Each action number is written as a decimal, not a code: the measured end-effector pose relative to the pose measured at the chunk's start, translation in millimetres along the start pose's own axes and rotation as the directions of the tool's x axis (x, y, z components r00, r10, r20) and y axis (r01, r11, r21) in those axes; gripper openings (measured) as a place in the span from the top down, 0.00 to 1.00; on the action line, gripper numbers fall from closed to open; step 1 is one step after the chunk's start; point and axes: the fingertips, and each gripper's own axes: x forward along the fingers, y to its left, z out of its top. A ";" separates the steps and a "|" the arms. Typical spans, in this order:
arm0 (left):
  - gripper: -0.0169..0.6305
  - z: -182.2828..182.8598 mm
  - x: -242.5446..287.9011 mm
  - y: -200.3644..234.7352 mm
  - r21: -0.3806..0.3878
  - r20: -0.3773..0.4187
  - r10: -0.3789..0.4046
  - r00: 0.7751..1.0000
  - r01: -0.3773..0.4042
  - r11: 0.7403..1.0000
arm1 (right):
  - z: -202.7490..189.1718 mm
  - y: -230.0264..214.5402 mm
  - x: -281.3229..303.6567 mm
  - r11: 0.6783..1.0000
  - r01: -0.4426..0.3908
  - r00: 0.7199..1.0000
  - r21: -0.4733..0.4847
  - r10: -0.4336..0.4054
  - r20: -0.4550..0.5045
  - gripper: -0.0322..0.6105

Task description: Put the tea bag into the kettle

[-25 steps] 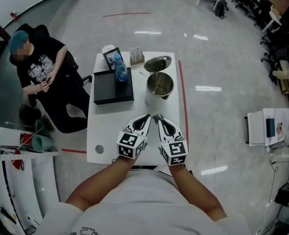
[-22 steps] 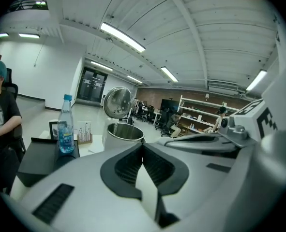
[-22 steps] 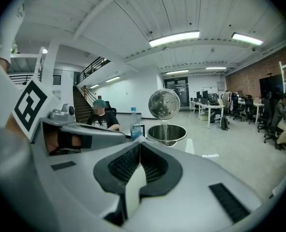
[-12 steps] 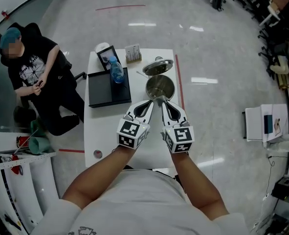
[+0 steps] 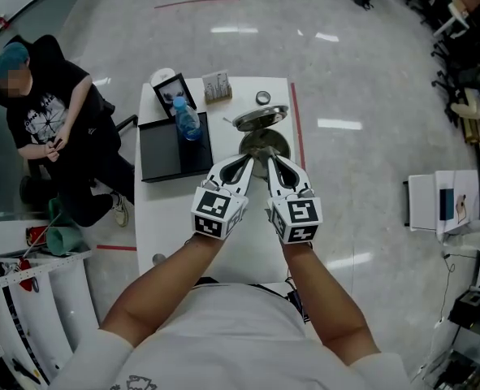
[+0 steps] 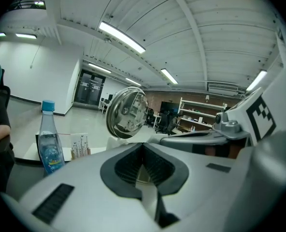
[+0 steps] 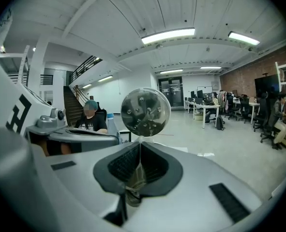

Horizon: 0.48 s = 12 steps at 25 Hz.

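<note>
The steel kettle [image 5: 257, 142] stands open at the table's far right, partly hidden under my fingertips. Its shiny lid [image 5: 260, 119] rests tilted just behind it and shows as a round disc in the left gripper view [image 6: 127, 112] and the right gripper view [image 7: 145, 111]. My left gripper [image 5: 248, 160] and right gripper [image 5: 270, 160] are side by side with their tips almost touching, right over the kettle's mouth. Both are shut on the tea bag: a thin pale edge sits between the left pads [image 6: 143, 166], and a brownish piece between the right pads [image 7: 139, 170].
A black tray [image 5: 168, 154] with a water bottle [image 5: 186, 120] lies to the left of the kettle. Behind them stand a photo frame [image 5: 168, 96] and a small tea box [image 5: 217, 88]. A small round thing [image 5: 262, 97] lies behind the lid. A person [image 5: 49, 112] sits at the table's left.
Both grippers have moved forward together from the table's near part to above the kettle's mouth, both staying shut.
</note>
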 end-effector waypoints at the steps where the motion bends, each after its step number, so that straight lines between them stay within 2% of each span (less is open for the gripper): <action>1: 0.96 -0.3 1.0 -0.1 -0.001 -0.001 0.000 1.000 0.000 1.000 | -1.0 -0.8 0.6 1.000 -0.003 1.000 0.002 0.003 -0.002 0.93; 5: 0.96 -3.5 2.6 -1.1 0.005 0.001 0.000 1.000 0.000 1.000 | -5.1 -4.8 1.7 1.000 -0.006 1.000 0.006 0.006 -0.003 0.92; 9: 0.96 -7.1 0.6 -0.7 -0.003 -0.004 0.005 1.000 -0.005 1.000 | -5.8 -4.0 3.5 1.000 -0.015 1.000 0.013 0.015 -0.001 0.83; 12: 0.96 -7.6 -2.1 -2.7 -0.007 -0.005 0.008 1.000 -0.008 1.000 | -4.2 -1.3 1.7 1.000 -0.021 1.000 0.012 0.021 0.002 0.82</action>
